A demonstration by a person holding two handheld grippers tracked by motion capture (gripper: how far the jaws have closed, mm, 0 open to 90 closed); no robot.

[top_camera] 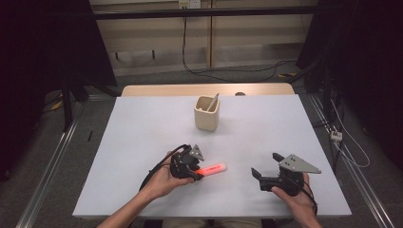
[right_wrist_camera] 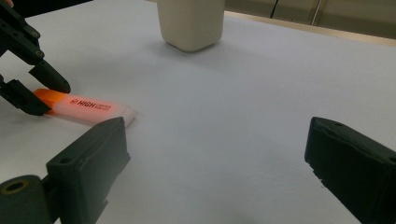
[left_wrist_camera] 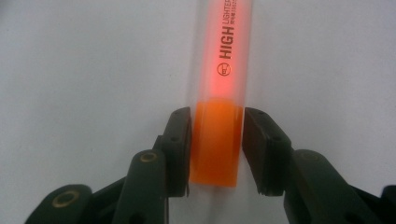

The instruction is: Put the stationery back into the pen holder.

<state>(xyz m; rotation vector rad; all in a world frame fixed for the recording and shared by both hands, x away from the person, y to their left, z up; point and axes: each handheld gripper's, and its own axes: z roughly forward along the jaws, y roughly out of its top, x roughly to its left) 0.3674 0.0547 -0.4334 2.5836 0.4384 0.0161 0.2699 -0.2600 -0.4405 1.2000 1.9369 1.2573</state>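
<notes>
An orange highlighter [top_camera: 213,168] with a clear cap lies on the white table [top_camera: 142,128] near its front. My left gripper [top_camera: 197,175] is shut on its orange rear end. In the left gripper view both jaws press the sides of the highlighter [left_wrist_camera: 229,56], with the gripper [left_wrist_camera: 216,140] low over the table. My right gripper [top_camera: 265,164] stands open and empty at the front right, well apart from the pen. The right gripper view [right_wrist_camera: 217,140] looks across the table at the highlighter [right_wrist_camera: 88,108] and the left gripper [right_wrist_camera: 46,95].
A beige square cup [top_camera: 206,114] stands upright at mid-table towards the back, with a pale utensil [top_camera: 213,102] leaning inside it. In the right gripper view the cup [right_wrist_camera: 190,23] is straight ahead. The table's far edge is wood-coloured; cables run on the floor beyond.
</notes>
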